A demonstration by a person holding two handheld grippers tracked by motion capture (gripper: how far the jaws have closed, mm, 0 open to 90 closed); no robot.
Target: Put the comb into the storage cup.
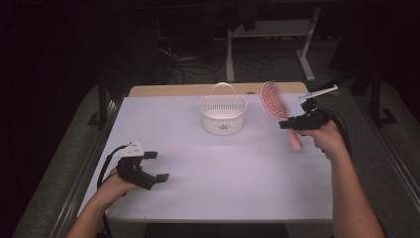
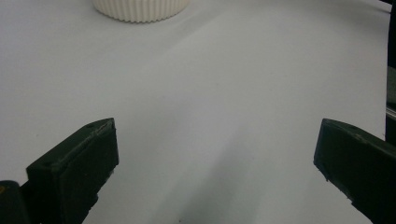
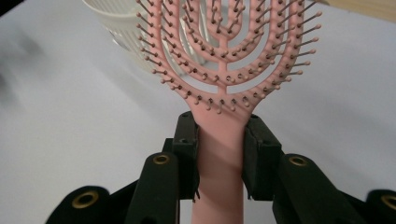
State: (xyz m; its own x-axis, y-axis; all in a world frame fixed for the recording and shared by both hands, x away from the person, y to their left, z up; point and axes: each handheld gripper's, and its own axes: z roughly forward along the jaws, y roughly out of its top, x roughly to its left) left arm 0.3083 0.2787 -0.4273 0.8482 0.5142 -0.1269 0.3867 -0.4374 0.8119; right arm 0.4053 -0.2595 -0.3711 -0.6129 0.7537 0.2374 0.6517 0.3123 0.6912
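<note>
The right hand-held gripper (image 1: 289,124) is clamped on the neck of a pink hairbrush (image 1: 277,104), and the brush is off the tabletop (image 1: 223,178), held in the air near the far right corner. In the right gripper view the two black jaws press on either side of the handle just below the bristled head, the handle running back between them toward the camera. From above, the brush's long axis stands steeply: the head is up and leans a little toward the far edge, while the handle end hangs down below the jaws toward the tabletop.

The white basket (image 1: 223,115) with its hoop handle stands near the middle of the far edge, open side up. It lies to the left of the held brush, near it but apart, and in the right gripper view its slatted wall (image 3: 121,23) shows just behind the brush head. The right hand is by far the nearer one to it. As I judge it, the brush is meant for the basket, so what matters is that sideways gap toward the left and the brush's upright lie, which has to clear the basket's rim and hoop.

The left hand-held gripper (image 1: 157,166) rests low near the left part of the near edge, jaws spread wide with nothing between them, pointing across bare tabletop toward the basket, well apart from it.
</note>
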